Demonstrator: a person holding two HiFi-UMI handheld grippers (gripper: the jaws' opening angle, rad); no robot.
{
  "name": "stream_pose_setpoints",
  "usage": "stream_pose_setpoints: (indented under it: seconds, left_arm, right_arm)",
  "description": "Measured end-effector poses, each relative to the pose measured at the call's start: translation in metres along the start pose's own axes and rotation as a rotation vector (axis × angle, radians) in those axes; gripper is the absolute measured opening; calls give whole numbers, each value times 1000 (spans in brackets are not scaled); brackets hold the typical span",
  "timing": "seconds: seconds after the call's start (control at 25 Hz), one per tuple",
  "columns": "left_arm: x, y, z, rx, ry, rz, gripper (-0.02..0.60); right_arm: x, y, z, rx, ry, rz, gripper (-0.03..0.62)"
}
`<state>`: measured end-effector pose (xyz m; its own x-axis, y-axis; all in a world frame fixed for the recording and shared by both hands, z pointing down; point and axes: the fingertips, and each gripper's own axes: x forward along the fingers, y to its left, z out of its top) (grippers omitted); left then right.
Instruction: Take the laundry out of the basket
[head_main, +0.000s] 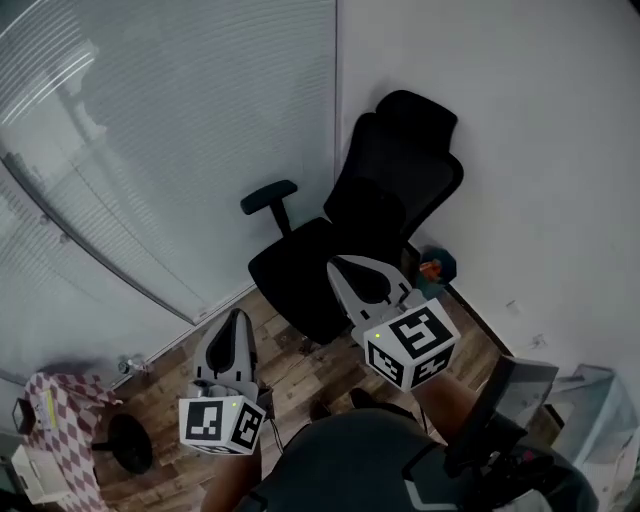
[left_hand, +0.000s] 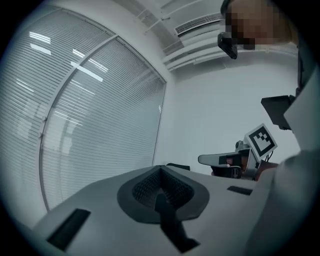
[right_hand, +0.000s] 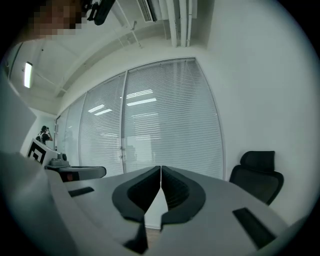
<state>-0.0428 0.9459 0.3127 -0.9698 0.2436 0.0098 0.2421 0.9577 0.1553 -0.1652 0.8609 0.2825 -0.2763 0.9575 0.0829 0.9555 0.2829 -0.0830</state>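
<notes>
**Head view: both claws idle, no basket in frame**

Head view has the person standing with both tools held level in front of the body. The left gripper (left_hand: 160, 169) is closed, tips together with nothing between them. Same for the right gripper (right_hand: 160, 170): pads meet, empty. They point toward a black office chair (head_main: 380, 210) in the corner by the blinds (head_main: 150, 130).

No basket is identifiable in any view. A red-and-white checked cloth (head_main: 62, 425) lies low at the left edge, well apart from both claws. Whether it is the laundry, I can't tell.

Step looks like pre-start, nothing grasped yet. The next move likely calls for turning to find the basket, opening a claw and reaching down.

No brands or text are readable, only black-and-white square markers on the cubes (head_main: 412, 345).
</notes>
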Motion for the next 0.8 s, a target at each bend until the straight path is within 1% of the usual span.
stream_pose_setpoints:
  seconds: [0.08,0.2,0.36,0.48,0.6,0.72,0.8]
  left_arm:
    - [14,-15,-7,14,7,-67,9]
    - [36,-44,-18,9,10,-178,9]
    - [60,-100,-37,-40,44,-367,9]
    - [67,-141,-47,-54,61,-466,9]
    - [72,-195,-51,-41,73,-574,9]
    - [70,-256,-54,-16,76,-672,9]
    - [70,-302,-60,-15,86,-733,9]
  right_arm:
    - [-17,-15,-5,-9,10,-78,17]
    - [-48,-37,-10,-33,20,-175,17]
    - [-108,-68,-21,-22,41,-350,17]
    - [-147,-84,-23,-17,31,-435,17]
    - [-198,-101,-22,-12,3,-523,17]
    - [-259,-121,-23,2,-32,-608,17]
    - [-306,-136,-25,5,-50,-669,17]
